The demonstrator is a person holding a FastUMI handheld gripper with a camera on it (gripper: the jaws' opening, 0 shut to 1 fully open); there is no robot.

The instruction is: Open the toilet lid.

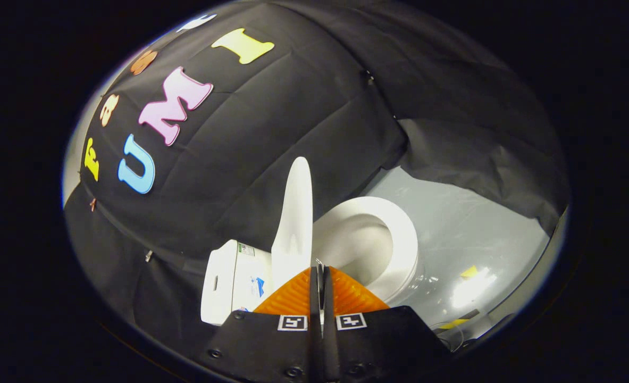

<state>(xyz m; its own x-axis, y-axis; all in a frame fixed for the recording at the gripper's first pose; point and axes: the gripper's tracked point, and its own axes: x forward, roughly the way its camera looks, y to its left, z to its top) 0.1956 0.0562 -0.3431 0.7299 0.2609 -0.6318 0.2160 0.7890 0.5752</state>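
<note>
Looking through the gripper view: the claw (320, 276) sits above and near the toilet, its two fingers pressed together with only a thin seam between them and nothing held.
Lid: the toilet lid (294, 223) stands upright, just ahead of the fingertips and slightly to one side, leaning back toward the tank (229, 287); judged from this, the opening is already done.
Seat: the seat ring (396, 239) lies flat around the bowl, beyond the fingers on the other side of the lid, fully uncovered.
Why it stands so: the lid rests past its tipping point against the tank side, so it should stay up without support; that would explain why the claw is free of it.
Claw contact: whether the fingertips touch the lid's lower edge cannot be told, since the fingers cover that spot.
Surroundings: black cloth wall (271, 122) hangs close behind the tank and lid; a pale glossy floor (474, 234) spreads beyond the bowl, with small yellow tape marks (469, 272).
Obstacles: nothing lies between the claw and the lid; the cloth close behind leaves the lid little further room to swing.
</note>
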